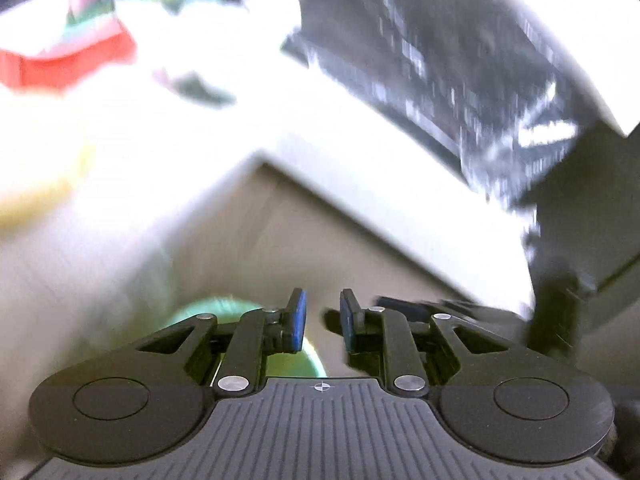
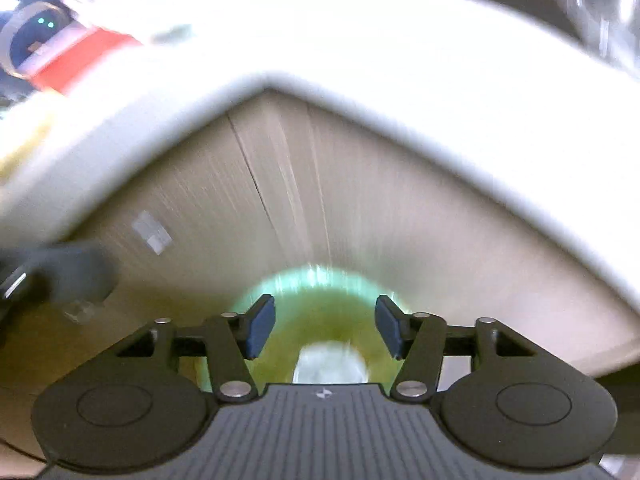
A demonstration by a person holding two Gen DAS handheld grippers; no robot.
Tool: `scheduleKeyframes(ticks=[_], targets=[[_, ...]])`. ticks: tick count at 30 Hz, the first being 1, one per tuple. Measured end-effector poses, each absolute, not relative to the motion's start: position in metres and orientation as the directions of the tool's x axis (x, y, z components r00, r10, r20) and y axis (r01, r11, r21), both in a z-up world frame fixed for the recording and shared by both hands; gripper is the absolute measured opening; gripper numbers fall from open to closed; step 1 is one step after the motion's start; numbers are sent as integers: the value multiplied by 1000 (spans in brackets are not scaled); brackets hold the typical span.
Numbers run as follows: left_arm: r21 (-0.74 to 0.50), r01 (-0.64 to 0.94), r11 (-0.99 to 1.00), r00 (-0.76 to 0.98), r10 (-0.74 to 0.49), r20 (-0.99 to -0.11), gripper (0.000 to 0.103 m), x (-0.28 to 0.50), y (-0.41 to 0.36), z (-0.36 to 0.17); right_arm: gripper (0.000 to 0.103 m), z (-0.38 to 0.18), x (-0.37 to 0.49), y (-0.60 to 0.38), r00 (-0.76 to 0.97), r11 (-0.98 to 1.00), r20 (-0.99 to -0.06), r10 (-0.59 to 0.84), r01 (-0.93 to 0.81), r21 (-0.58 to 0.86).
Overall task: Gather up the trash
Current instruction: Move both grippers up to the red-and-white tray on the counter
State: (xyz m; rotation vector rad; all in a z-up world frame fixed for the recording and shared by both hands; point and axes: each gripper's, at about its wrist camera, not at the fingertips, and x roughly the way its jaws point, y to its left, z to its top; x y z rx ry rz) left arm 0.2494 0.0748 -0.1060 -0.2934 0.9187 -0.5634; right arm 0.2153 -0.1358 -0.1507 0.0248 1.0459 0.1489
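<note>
Both views are motion-blurred. A green round bin sits on the floor below the corner of a white table. A pale crumpled piece lies inside it. My right gripper is open and empty, right above the bin's mouth. My left gripper is open by a narrow gap and empty; the bin's green rim shows below and left of it, partly hidden by the fingers.
A red and white box and a yellowish object lie on the table at the left. A dark keyboard-like item lies at the right. Beige floor spreads under the table corner. A dark object shows at the left.
</note>
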Motion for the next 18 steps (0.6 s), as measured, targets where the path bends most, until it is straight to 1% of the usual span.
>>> scheduleKeyframes(ticks=[3, 6, 8, 12, 13, 15, 18], targets=[[-446, 269, 854, 579, -513, -633, 21, 260, 108, -79, 63, -101, 212, -121, 610, 986, -778, 150, -150, 72], [-450, 171, 876, 677, -437, -592, 21, 273, 152, -66, 67, -68, 215, -104, 672, 982, -720, 173, -171, 77], [-467, 82, 880, 728, -373, -576, 21, 279, 187, -58, 69, -62, 217, -87, 699, 982, -694, 173, -179, 64], [-524, -60, 850, 775, -291, -561, 21, 310, 245, -56, 69, -57, 218, -47, 704, 987, -696, 140, -152, 45], [-524, -95, 846, 774, -269, -573, 21, 321, 257, -57, 69, -58, 219, -38, 700, 987, -700, 143, -152, 49], [-537, -140, 832, 765, -254, -592, 21, 340, 271, -59, 69, -55, 216, -24, 697, 986, -704, 136, -161, 30], [-586, -176, 791, 774, -256, -579, 21, 358, 282, -65, 69, -54, 211, -6, 703, 984, -703, 106, -177, -29]])
